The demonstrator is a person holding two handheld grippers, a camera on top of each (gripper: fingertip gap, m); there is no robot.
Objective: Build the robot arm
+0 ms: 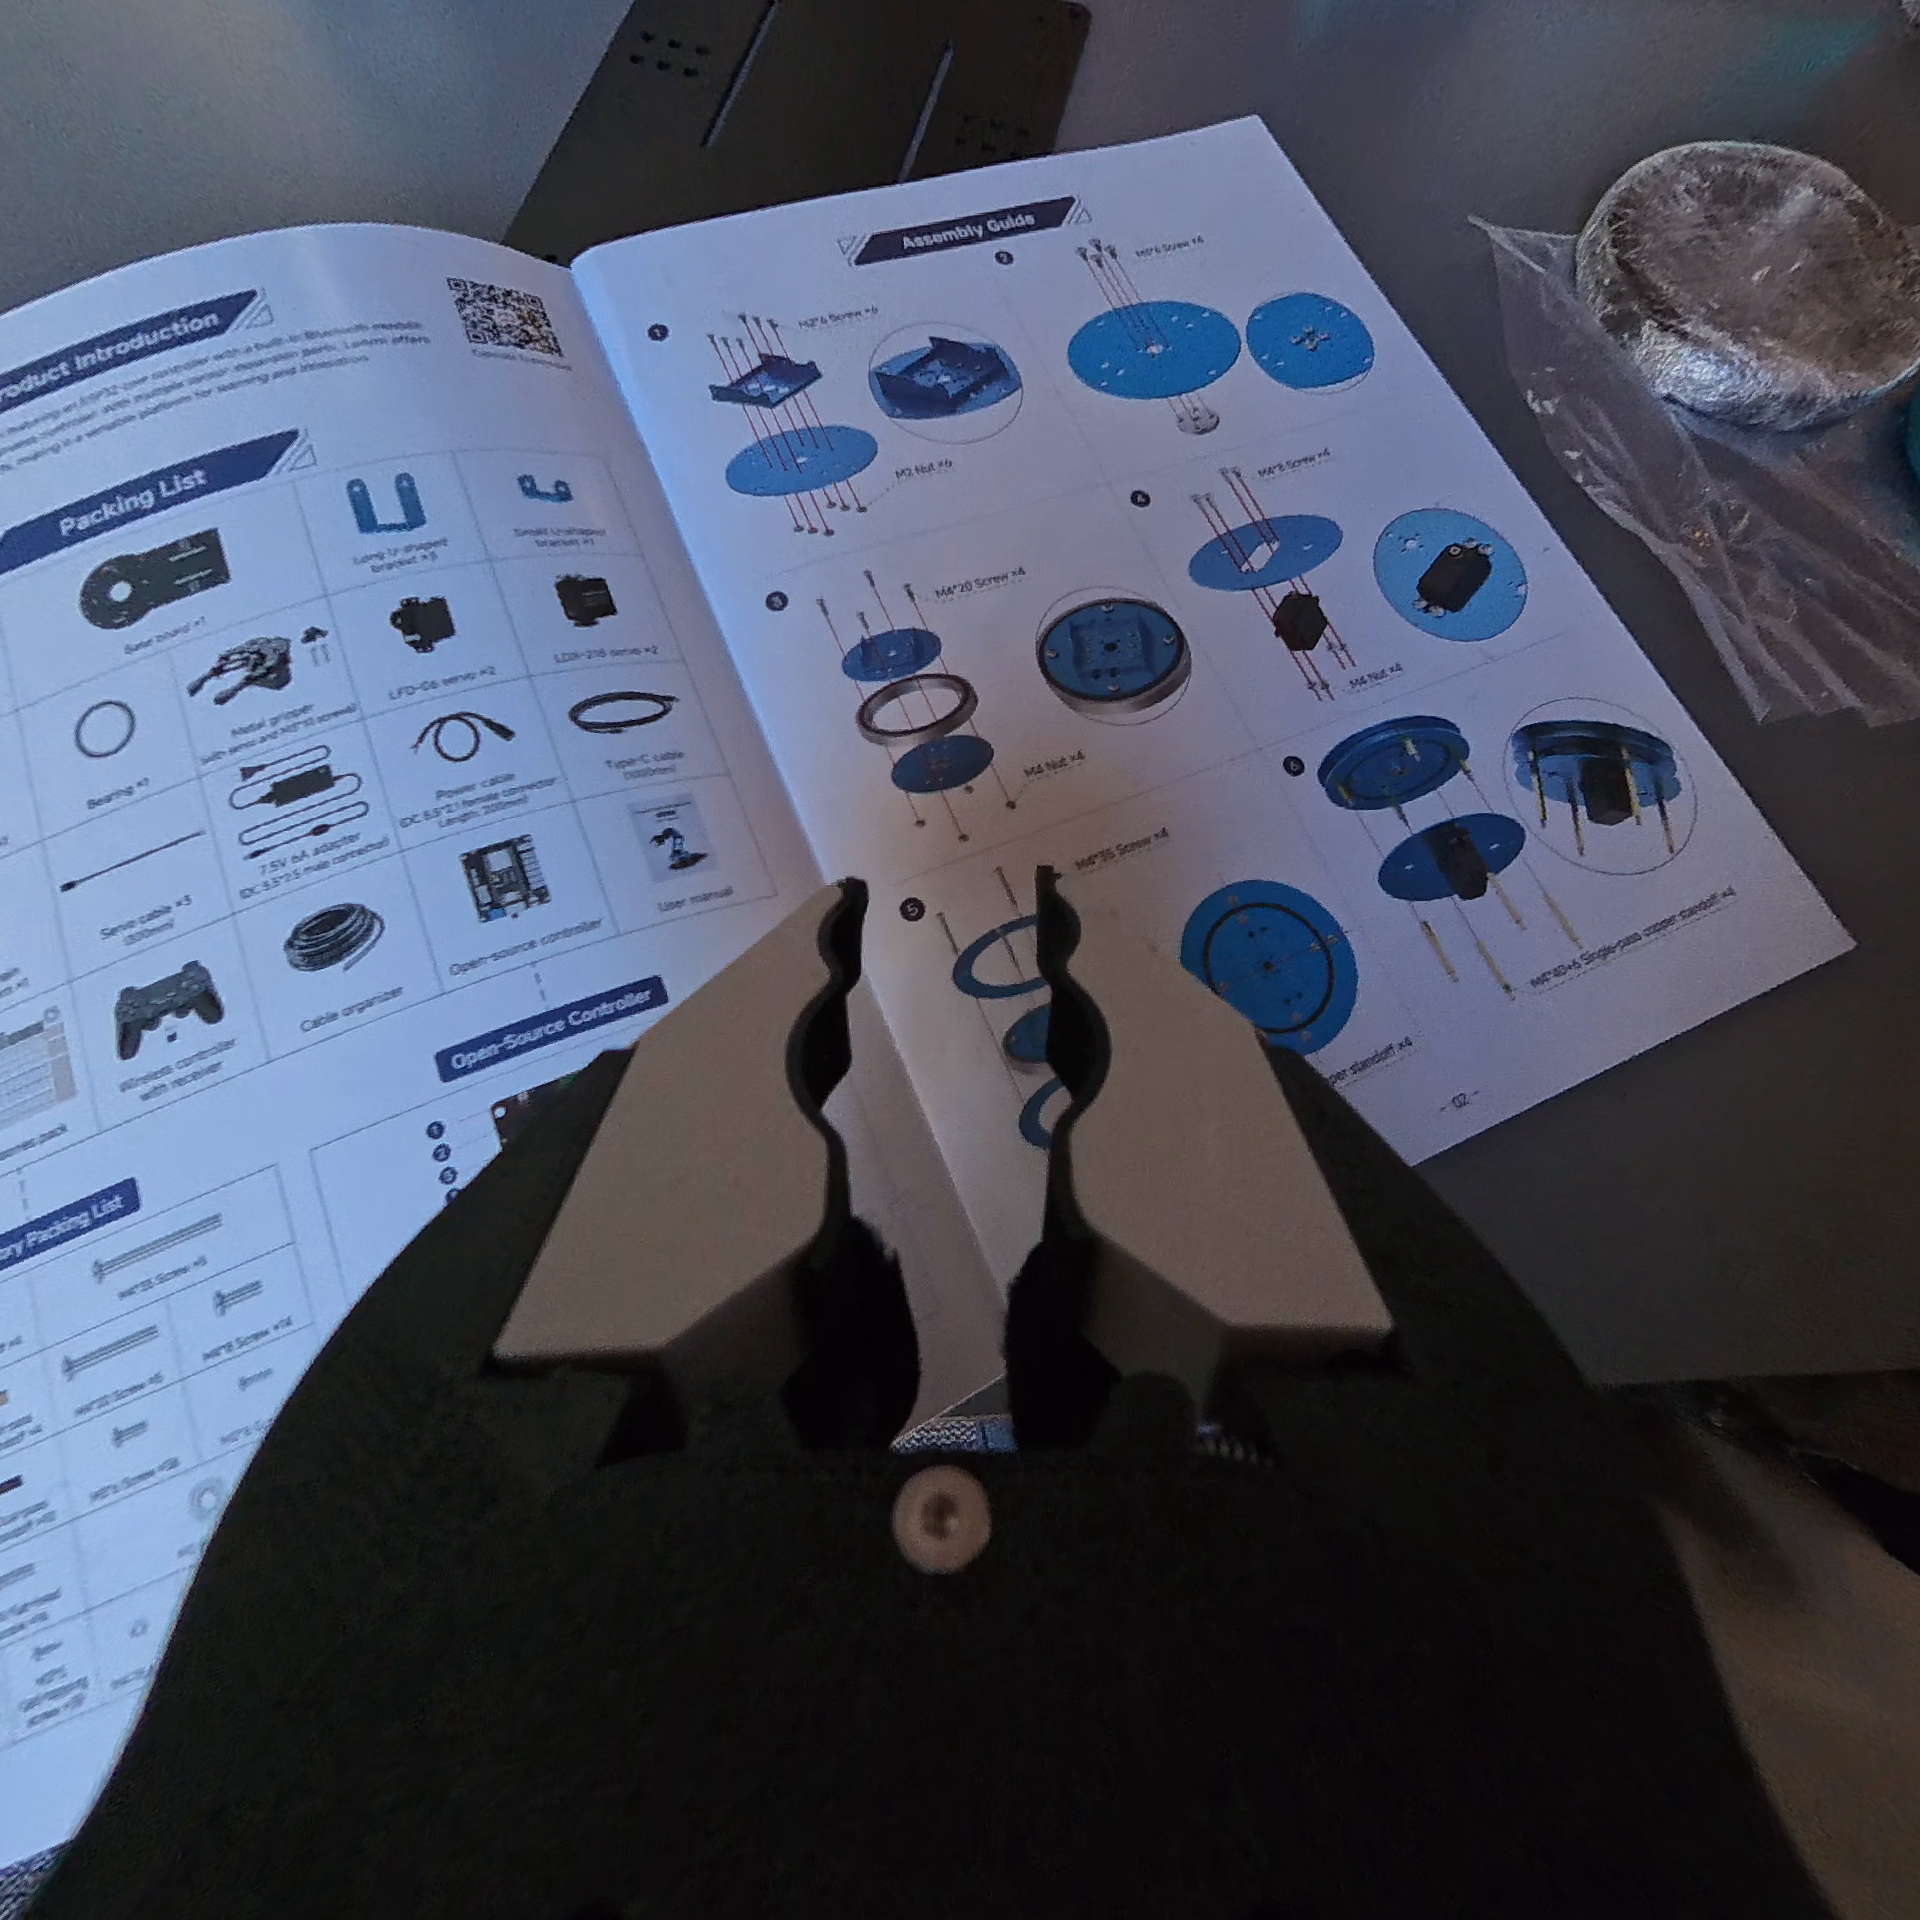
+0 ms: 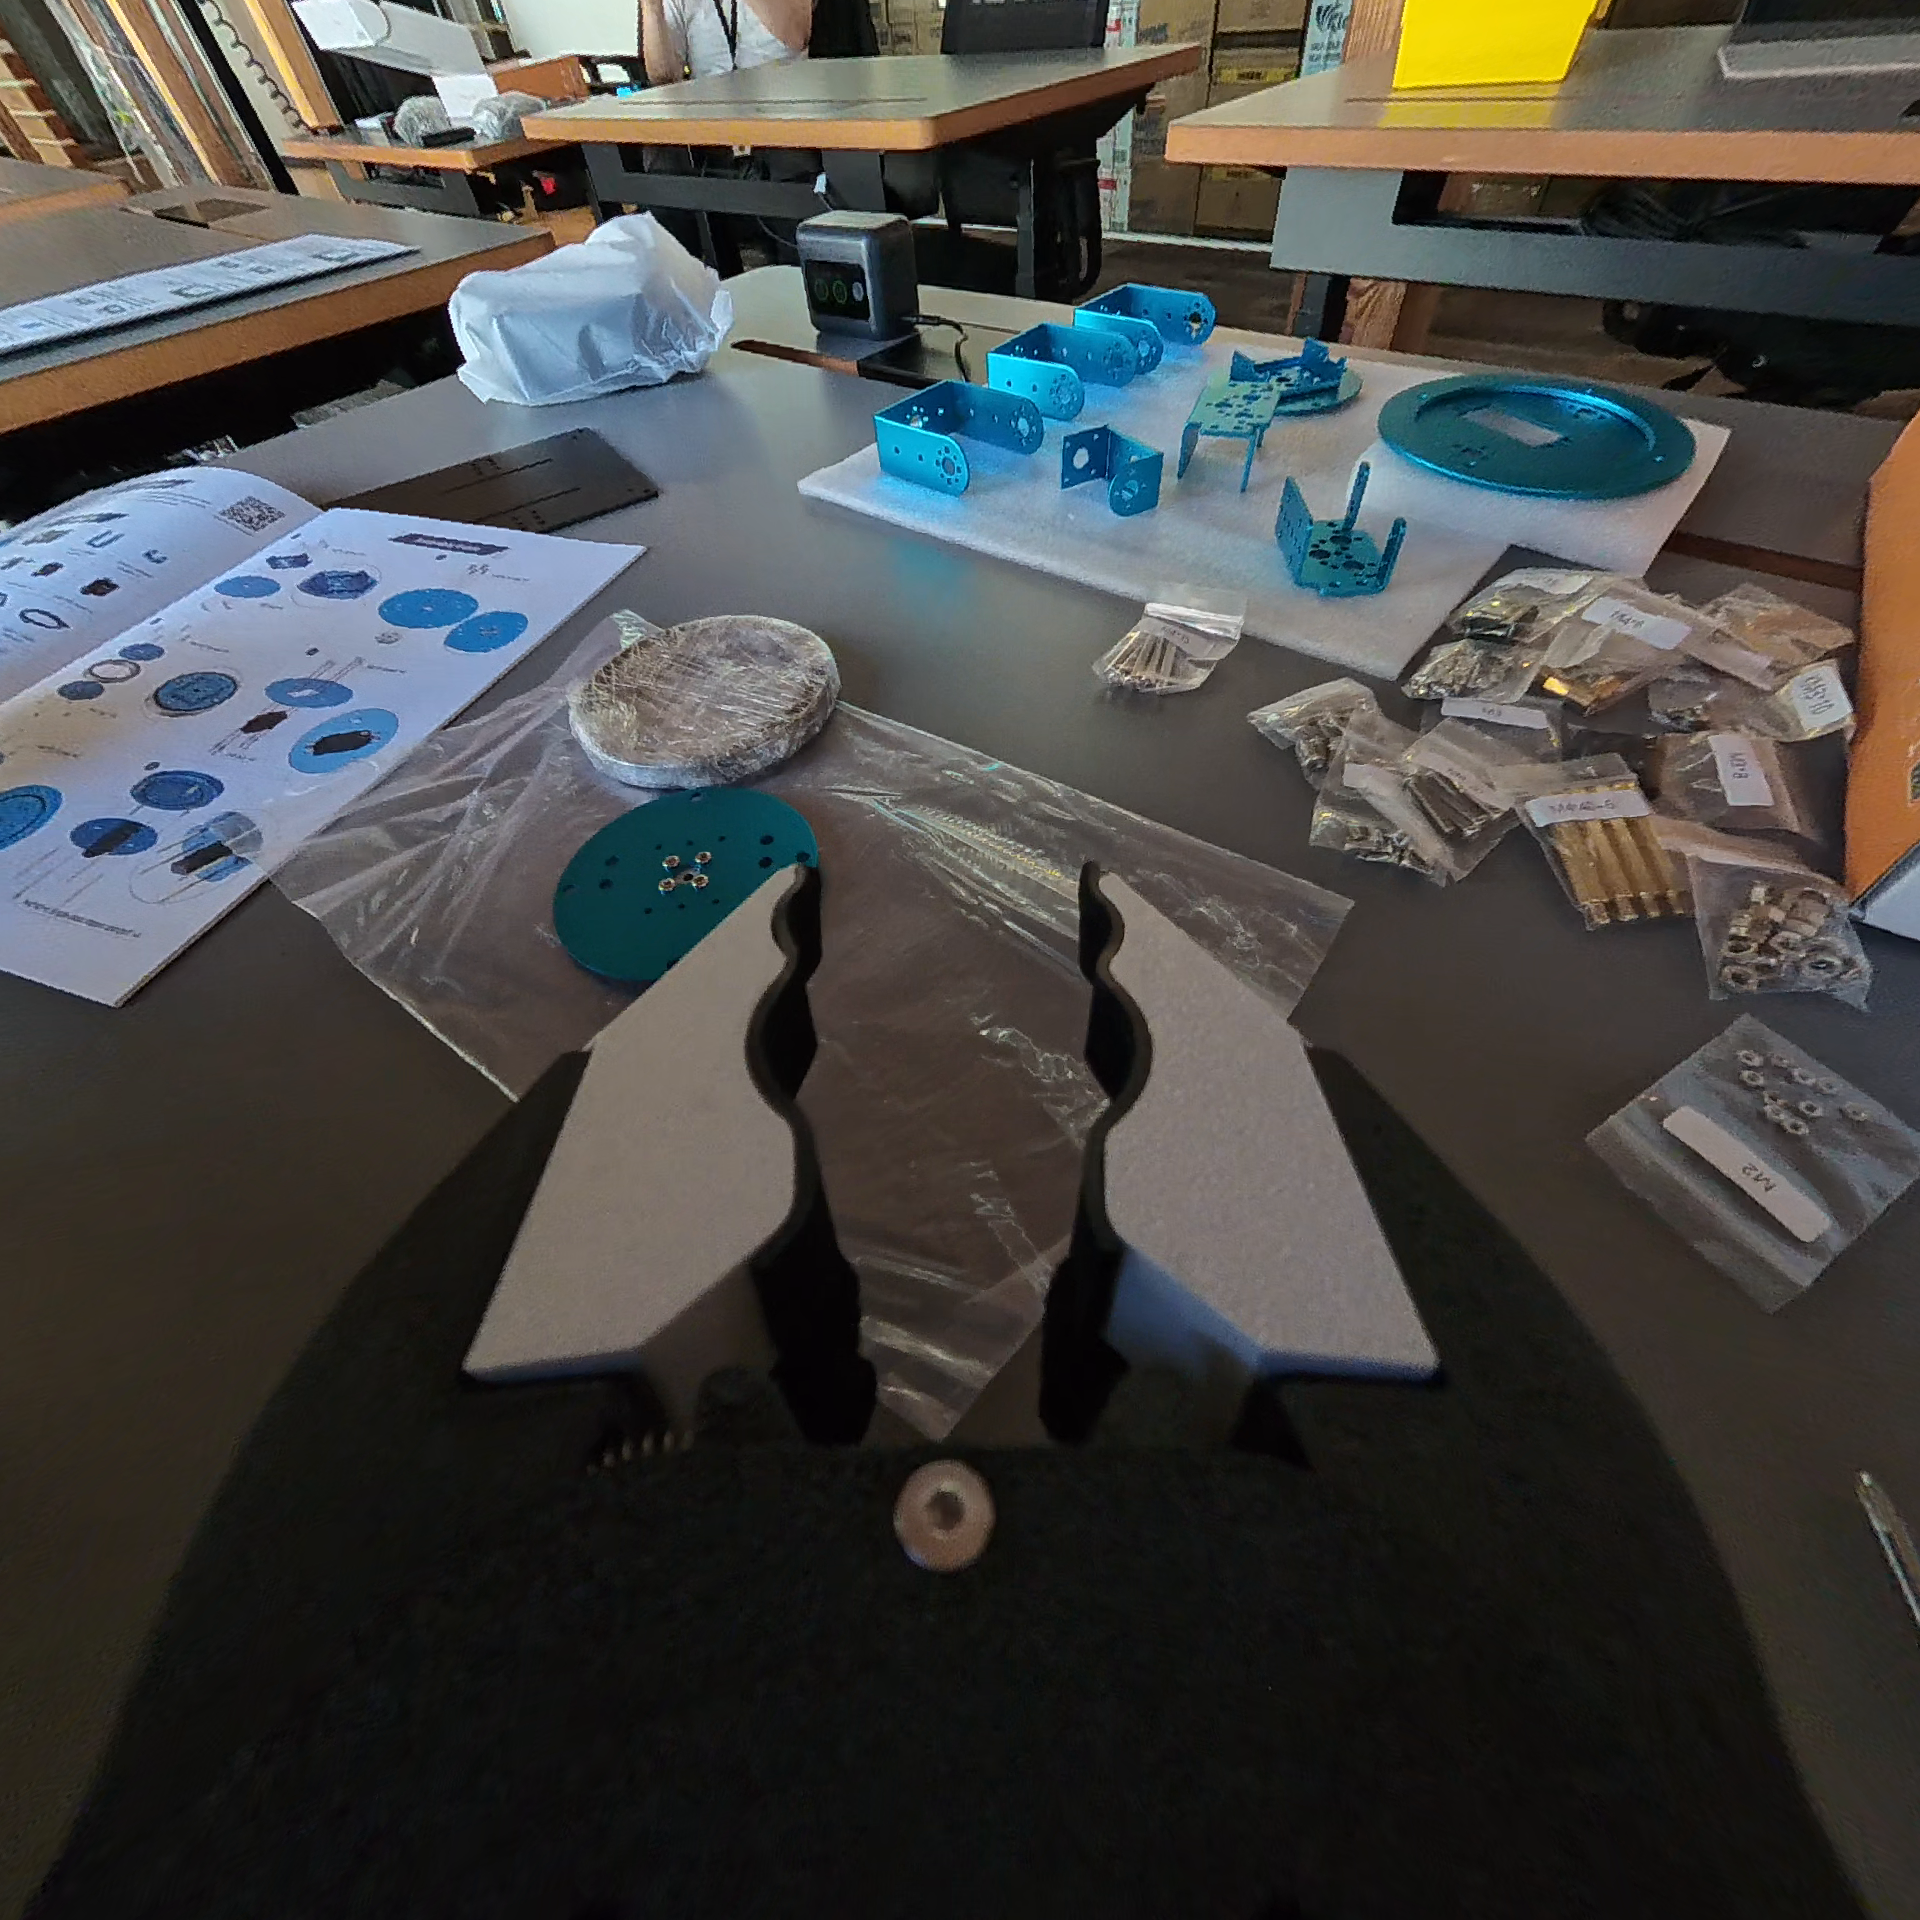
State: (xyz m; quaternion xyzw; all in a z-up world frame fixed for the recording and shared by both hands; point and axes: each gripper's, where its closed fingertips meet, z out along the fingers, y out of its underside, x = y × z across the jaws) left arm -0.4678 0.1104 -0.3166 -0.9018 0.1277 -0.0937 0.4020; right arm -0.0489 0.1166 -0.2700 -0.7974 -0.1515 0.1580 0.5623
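My left gripper (image 1: 948,883) hangs empty over the open booklet (image 1: 935,582), jaws apart; a careless dip could crease its fold. My right gripper (image 2: 945,873), jaws spread and empty, sits over the clear plastic sheet (image 2: 966,831), just beside the blue disc (image 2: 675,894). That sheet could snag and drag the disc. Screw bags (image 2: 1558,769) crowd the right; nearer tabletop (image 2: 260,1143) lies free.

open booklet (image 2: 260,707) at the table's (image 2: 312,1143) left edge, wrapped disc (image 2: 704,701) on clear plastic mid-table, blue brackets (image 2: 956,436) on white foam at the far edge, little hardware bags (image 2: 1558,748) toward the right edge
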